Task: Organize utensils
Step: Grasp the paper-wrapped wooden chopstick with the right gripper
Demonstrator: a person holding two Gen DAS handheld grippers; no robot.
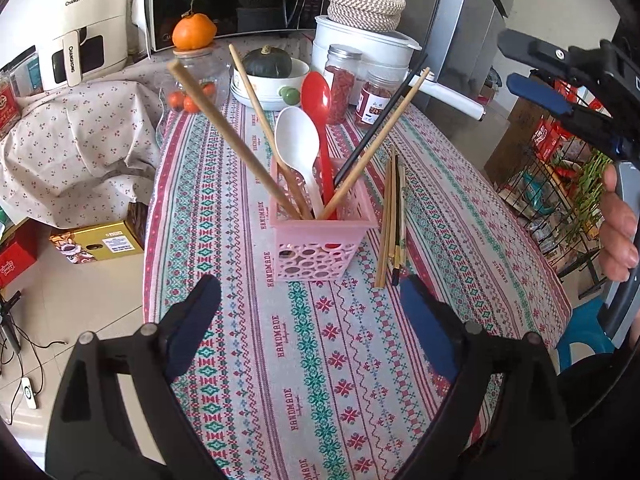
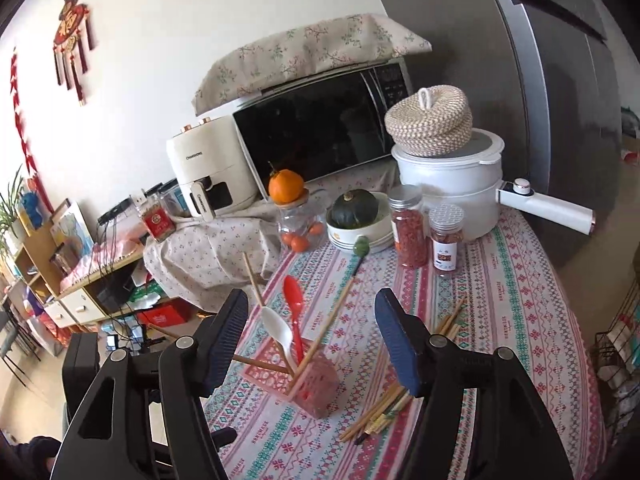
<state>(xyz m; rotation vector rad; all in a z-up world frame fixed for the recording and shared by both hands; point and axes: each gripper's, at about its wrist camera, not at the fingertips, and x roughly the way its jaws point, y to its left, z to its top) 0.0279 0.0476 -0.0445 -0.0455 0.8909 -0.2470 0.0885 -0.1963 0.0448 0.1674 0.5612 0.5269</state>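
A pink perforated basket stands mid-table and holds a white spoon, a red spoon and several chopsticks. A loose bundle of chopsticks lies on the cloth just right of it. My left gripper is open and empty, low in front of the basket. My right gripper is open and empty, high above the basket and the loose chopsticks; it also shows in the left wrist view at the upper right.
The patterned tablecloth covers the table. At the back stand two red-filled jars, a bowl with a green squash, a glass jar topped by an orange, a white pot, a microwave and an air fryer. A wire rack stands right.
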